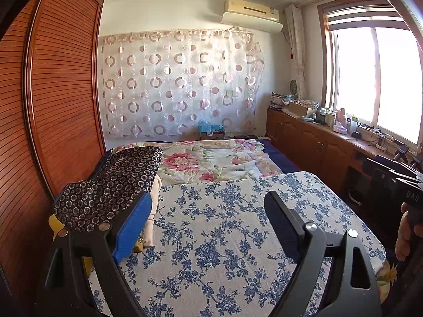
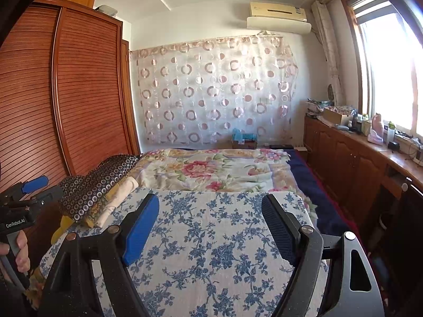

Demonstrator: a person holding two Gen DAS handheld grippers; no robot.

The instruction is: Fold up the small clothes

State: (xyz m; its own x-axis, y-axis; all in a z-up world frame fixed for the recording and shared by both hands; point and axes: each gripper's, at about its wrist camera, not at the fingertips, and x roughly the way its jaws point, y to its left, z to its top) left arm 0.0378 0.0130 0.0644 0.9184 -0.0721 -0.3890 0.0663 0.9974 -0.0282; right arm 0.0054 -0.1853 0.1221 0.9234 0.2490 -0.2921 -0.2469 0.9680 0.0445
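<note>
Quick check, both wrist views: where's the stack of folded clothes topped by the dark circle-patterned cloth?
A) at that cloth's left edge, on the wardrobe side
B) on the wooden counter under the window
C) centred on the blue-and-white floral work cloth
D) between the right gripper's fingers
A: the stack topped by the dark circle-patterned cloth lies along the left edge of the blue-and-white floral work cloth, beside the slatted wooden wardrobe; the right gripper is open and holds nothing.

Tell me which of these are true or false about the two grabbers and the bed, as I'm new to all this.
1. Both grippers, left and right, are open and empty. True.
2. The blue-flowered cloth lies crumpled in a heap. False: it lies spread flat.
3. A dark circle-patterned garment tops a pile left of the cloth. True.
4. The right gripper pinches that garment. False: it holds nothing.
</note>
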